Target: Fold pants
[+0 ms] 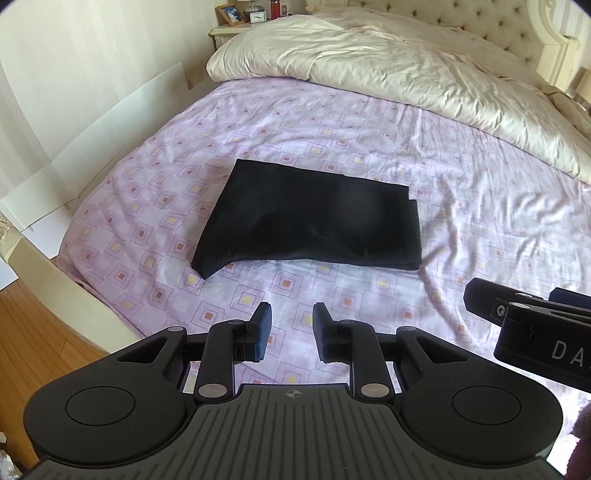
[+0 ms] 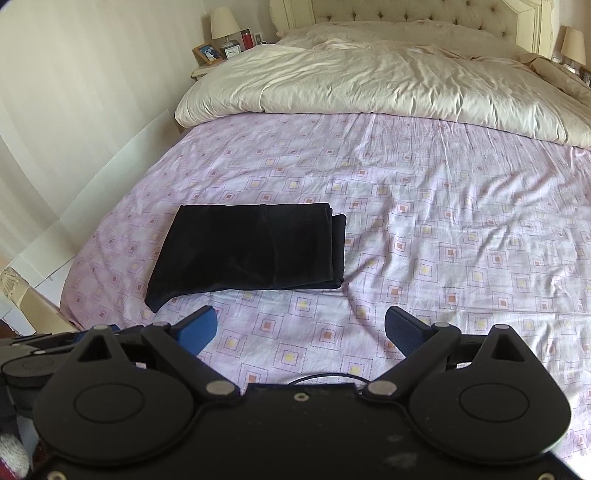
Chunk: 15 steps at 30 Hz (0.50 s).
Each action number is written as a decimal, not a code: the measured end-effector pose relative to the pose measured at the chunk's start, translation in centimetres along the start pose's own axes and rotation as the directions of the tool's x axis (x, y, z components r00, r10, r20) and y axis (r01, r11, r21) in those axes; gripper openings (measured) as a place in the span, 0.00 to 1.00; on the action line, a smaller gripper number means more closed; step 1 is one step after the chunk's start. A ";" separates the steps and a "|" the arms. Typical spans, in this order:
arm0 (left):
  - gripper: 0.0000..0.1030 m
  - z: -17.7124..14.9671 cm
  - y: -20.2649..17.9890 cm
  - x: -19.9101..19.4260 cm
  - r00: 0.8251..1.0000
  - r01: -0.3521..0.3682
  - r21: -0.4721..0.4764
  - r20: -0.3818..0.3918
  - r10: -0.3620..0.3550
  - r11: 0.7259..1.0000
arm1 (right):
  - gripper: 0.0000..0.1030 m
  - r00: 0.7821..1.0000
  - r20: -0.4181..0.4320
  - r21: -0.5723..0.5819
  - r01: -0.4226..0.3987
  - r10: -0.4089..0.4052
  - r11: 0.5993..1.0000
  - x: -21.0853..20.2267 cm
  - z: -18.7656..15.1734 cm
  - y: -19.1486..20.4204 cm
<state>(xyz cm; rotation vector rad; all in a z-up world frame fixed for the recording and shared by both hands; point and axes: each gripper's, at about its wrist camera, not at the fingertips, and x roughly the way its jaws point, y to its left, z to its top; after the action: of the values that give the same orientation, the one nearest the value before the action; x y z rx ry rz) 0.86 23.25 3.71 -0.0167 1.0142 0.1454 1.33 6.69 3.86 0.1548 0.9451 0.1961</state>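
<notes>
Pants point(image 1: 308, 218), black and folded into a compact stack, lay flat on the pink patterned sheet point(image 1: 461, 206) in the left wrist view, and everything else sat around them. The cream duvet point(image 1: 388, 70) was bunched well beyond the pants, toward the tufted headboard point(image 1: 491, 26). Nearer the camera than the pants, the left gripper point(image 1: 291, 332) hovered over bare sheet with its jaws parted by a modest gap and nothing between them. To the right of the pants and nearer the camera, part of the right gripper point(image 1: 532, 321) showed at the frame edge.

In the right wrist view the pants point(image 2: 251, 247) lay left of centre on the sheet point(image 2: 443, 229), layered edges showing on their right side and one corner drooping toward the camera at their left. The right gripper point(image 2: 300, 328) hung short of the pants, its blue-padded fingers point(image 2: 197, 328) spread wide and holding nothing. Beyond the pants lay the duvet point(image 2: 369, 81), with a nightstand point(image 2: 207, 68) off past its left end.
</notes>
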 end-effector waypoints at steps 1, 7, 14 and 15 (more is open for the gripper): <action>0.23 0.0 0.0 0.0 1.000 0.000 0.000 0.001 0.000 1.000 | 1.00 1.000 0.002 0.000 -0.001 0.001 1.000 0.0 0.0 0.1; 0.23 0.1 0.4 -0.2 1.000 0.001 -0.004 0.006 -0.001 1.000 | 1.00 1.000 0.011 -0.009 -0.005 0.005 1.000 -0.3 0.1 0.5; 0.23 0.3 0.7 -0.1 1.000 0.005 -0.012 0.012 -0.005 1.000 | 1.00 1.000 0.012 -0.004 -0.002 0.002 1.000 -0.1 0.3 0.7; 0.23 0.4 0.8 -0.1 1.000 0.007 -0.014 0.013 -0.007 1.000 | 1.00 1.000 0.010 -0.002 -0.001 0.001 1.000 -0.1 0.4 0.7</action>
<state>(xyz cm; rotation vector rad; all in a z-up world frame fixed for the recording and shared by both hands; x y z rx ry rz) 1.05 24.06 4.01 -0.0320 1.0004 0.1464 1.53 7.32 4.26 0.1543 0.9347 0.1971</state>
